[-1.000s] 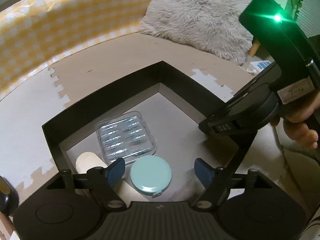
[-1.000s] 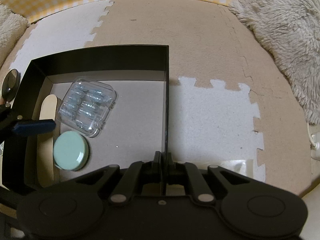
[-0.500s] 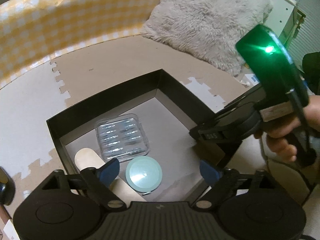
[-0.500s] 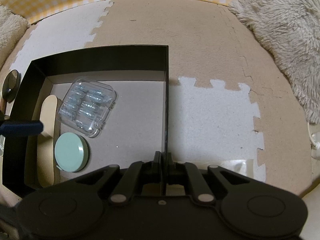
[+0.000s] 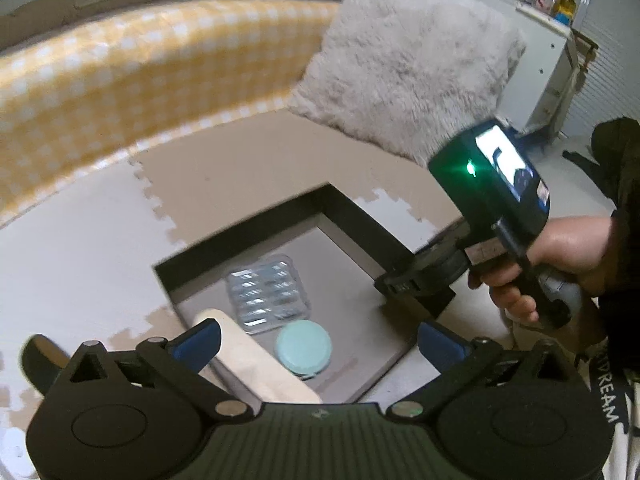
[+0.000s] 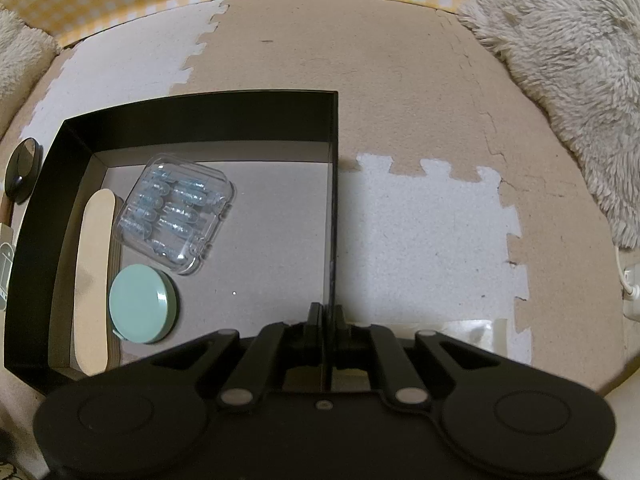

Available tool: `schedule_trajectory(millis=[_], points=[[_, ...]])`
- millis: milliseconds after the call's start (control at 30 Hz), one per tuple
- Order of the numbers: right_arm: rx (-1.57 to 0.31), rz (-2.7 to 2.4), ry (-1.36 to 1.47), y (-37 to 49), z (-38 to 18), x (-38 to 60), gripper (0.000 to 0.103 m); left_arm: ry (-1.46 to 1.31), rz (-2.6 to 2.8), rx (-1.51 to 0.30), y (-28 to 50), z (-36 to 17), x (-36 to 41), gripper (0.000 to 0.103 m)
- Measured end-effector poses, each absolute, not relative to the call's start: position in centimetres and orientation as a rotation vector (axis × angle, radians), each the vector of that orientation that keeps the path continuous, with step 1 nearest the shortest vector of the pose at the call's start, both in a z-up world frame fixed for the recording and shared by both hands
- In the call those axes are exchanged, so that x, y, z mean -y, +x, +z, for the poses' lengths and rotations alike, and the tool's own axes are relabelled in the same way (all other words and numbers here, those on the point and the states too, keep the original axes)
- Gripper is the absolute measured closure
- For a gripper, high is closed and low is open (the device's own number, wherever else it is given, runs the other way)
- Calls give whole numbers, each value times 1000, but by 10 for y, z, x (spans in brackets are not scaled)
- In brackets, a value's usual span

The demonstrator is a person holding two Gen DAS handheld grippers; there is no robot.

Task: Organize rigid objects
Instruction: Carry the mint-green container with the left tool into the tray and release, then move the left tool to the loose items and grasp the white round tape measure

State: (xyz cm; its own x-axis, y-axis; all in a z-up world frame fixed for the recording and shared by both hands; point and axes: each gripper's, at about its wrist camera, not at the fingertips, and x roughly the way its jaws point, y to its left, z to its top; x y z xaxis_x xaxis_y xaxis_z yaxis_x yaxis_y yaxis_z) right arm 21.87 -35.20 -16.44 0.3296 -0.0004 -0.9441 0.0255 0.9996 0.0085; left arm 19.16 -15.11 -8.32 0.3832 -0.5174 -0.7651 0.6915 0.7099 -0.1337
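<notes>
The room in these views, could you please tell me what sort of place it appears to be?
Probably a home living room or play area, worked on at floor level. Interlocking foam mats cover the floor, a fluffy cushion leans beside a yellow checked pad, and white drawers stand behind.

Right gripper (image 6: 325, 316) clamping black box (image 6: 334, 200) wall

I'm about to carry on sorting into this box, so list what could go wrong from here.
1. The right tool is clamped on the black box's side wall; a pull could drag or tip the box and slide the clear case, mint round tin and wooden stick inside.
2. The left tool, whose jaws have just been opening, hangs empty above the tin and could knock it if lowered.
</notes>
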Motion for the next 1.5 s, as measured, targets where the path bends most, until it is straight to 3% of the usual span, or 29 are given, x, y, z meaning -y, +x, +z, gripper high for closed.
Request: schedule_trajectory(millis=[333,633,1133,1333,1500], points=[[-1235,-18,19,219,-164,351,97,216,-654,-777,203,-46,97,0],[-1234,-18,17,219,-163,351,96,174,-483,-786,230,-45,32,0],[-1234,-18,9,219,-164,351,96,249,-276,-1010,279,-116,-91,0],[-1233,-18,8,219,-164,351,96,330,-332,-1062,281,-136,-95,0],[-1233,-18,7,219,-164,351,96,434,-396,-1078,278,-145,-74,18]])
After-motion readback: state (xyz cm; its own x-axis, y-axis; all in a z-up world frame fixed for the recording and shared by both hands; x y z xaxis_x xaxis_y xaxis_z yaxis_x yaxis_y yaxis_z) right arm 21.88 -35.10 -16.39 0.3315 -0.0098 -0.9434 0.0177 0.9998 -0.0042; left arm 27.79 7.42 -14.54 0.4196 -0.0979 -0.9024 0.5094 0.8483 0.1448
